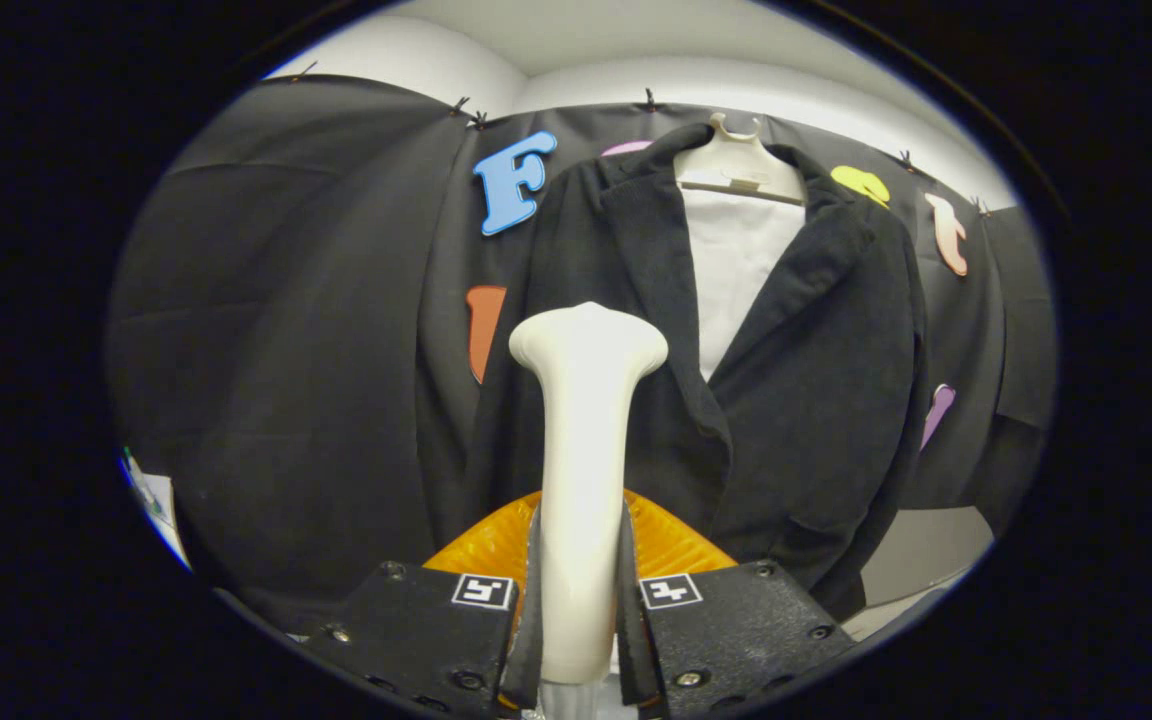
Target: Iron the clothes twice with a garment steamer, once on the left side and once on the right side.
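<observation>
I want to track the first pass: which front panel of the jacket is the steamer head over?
The panel beside the orange shape: steamer, held between the fingers, covers that jacket panel; the other hangs clear.

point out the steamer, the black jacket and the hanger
garment steamer [584, 420], gripper view, on its neck, held between the fingers of the claw [578, 600]
black jacket [826, 380], gripper view, on a front panel
hanger [739, 160], gripper view, on its top

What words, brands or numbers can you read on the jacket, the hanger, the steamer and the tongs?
Jacket: no text.
Hanger: a pale strip across it, too small to read.
Steamer: no text on the side that shows; both fingers of the tongs press on its handle.
Square markers on the tongs: black-and-white patterns, not words.
</observation>
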`<state>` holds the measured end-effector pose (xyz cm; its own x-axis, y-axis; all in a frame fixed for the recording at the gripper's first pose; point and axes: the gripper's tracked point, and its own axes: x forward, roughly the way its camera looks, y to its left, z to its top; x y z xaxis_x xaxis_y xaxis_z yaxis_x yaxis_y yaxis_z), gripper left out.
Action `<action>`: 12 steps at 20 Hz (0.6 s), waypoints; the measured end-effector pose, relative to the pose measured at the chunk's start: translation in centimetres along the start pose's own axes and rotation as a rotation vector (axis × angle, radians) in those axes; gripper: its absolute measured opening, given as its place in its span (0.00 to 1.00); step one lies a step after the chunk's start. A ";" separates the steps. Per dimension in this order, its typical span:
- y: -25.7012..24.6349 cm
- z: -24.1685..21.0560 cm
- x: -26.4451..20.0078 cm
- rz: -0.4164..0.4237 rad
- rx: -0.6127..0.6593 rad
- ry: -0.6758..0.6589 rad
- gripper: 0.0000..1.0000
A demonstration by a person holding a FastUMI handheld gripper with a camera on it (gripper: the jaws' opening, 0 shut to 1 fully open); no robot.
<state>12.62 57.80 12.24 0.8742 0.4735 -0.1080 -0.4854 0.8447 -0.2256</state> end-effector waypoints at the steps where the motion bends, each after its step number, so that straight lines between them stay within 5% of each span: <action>1: -0.1 -0.6 0.1 0.001 0.001 0.013 0.33; 12: -1.1 -8.5 -1.4 0.000 0.036 0.123 0.33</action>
<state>12.07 54.07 4.41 0.8683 0.4411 -0.2267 -0.4837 0.8543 -0.1904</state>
